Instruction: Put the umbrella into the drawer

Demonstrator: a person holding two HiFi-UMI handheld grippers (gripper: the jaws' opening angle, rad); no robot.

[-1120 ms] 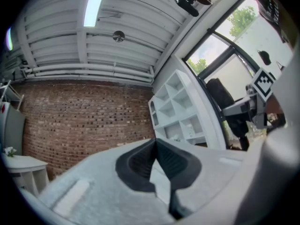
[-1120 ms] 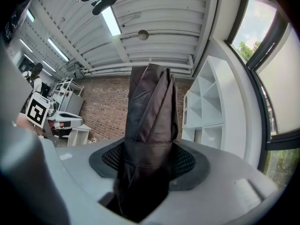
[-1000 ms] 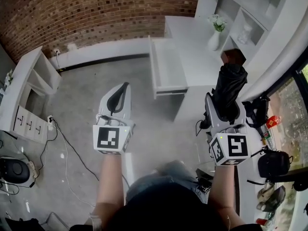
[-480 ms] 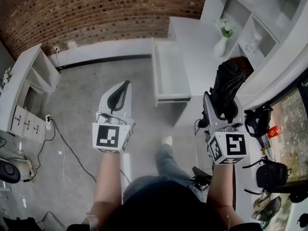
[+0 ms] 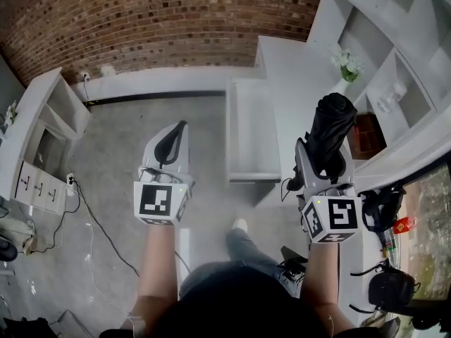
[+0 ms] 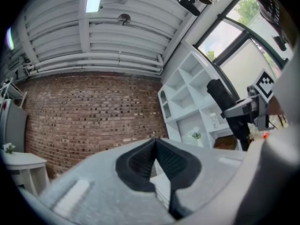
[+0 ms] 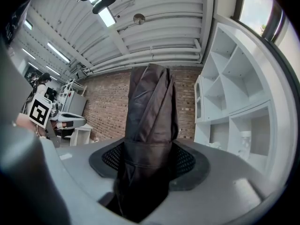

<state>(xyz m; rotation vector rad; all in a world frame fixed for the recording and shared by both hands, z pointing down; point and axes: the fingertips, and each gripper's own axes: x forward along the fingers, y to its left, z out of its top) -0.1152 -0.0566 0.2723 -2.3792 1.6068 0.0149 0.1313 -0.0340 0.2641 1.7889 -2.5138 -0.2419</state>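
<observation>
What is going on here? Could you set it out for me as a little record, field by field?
Place: room with a brick wall and white shelves
Right gripper: jaws closed on a folded black umbrella, which sticks out ahead of them
Left gripper: jaws together, holding nothing
Drawer: pulled open, nothing seen inside, lying ahead between the two grippers
Task stage: umbrella held, not yet in the drawer
</observation>
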